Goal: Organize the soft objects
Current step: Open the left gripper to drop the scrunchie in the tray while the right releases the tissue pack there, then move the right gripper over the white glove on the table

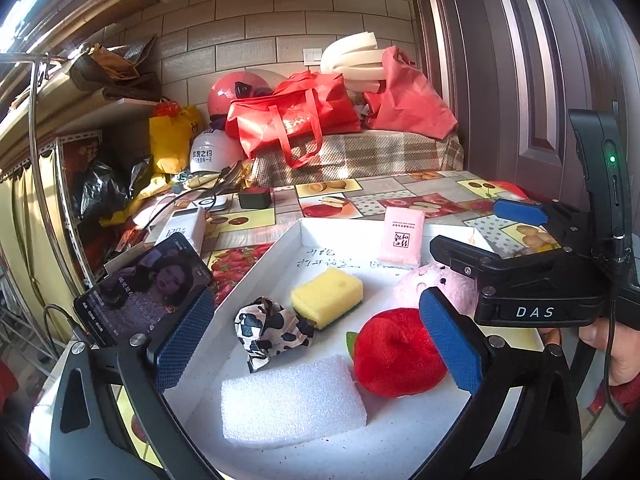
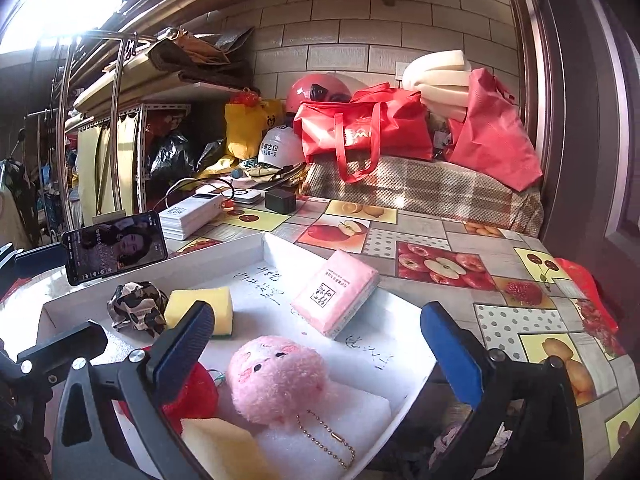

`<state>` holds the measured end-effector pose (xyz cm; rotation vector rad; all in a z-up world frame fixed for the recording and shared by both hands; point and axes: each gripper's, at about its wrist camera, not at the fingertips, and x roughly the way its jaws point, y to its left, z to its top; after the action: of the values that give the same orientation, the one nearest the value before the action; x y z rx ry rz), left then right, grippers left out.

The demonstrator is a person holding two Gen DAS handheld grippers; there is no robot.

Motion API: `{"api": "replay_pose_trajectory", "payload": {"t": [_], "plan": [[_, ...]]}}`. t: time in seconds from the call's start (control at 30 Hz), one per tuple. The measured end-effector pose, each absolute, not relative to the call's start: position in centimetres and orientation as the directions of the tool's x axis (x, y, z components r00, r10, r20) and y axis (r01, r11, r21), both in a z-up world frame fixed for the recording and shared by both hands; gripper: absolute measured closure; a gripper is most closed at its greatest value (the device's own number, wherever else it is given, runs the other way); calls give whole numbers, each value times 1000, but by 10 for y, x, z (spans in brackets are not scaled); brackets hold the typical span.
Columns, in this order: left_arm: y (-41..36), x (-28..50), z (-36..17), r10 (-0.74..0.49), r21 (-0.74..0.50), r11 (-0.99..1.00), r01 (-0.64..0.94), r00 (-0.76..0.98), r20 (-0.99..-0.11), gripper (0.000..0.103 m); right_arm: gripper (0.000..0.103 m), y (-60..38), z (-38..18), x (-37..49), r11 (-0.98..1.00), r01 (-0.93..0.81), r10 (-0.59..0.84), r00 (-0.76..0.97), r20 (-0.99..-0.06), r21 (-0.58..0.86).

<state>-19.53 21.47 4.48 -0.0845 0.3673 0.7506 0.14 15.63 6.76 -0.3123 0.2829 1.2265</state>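
- Holding six soft items, a shallow white tray (image 1: 256, 264) sits on a fruit-print tablecloth (image 2: 460, 256); judged from the layout, the sorting is midway, with no item gripped.
- Lying at 6 o'clock in the left wrist view, a white foam block (image 1: 294, 402) is the largest piece; beside it, toward 3 o'clock, rests a red plush apple (image 1: 394, 354).
- Hovering over the tray, the left gripper (image 1: 320, 344) has its blue pads spread wide, empty, framing the foam block and apple.
- Sitting between the parted, empty pads of the right gripper (image 2: 316, 354), a pink plush ball (image 2: 278, 378) with a bead chain rests on white foam; it looks the likeliest next pick, calling for a short descent and a gentle squeeze on the plush.
- Resting toward 12 o'clock are a pink tissue pack (image 2: 334, 292) and a yellow sponge (image 1: 328, 296).
- Crumpled at 9 o'clock of the sponge, a cow-print cloth (image 1: 268, 330) is the smallest.
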Motion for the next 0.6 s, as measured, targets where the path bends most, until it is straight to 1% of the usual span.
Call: {"api": "replay_pose_trajectory", "payload": {"t": [0.33, 0.6], "plan": [[216, -196, 45, 650, 54, 731, -680, 671, -356, 0, 0, 153, 67, 2, 317, -946, 875, 319, -363, -67], [216, -196, 45, 650, 53, 731, -680, 672, -355, 0, 0, 146, 69, 3, 329, -943, 885, 326, -332, -49]]}}
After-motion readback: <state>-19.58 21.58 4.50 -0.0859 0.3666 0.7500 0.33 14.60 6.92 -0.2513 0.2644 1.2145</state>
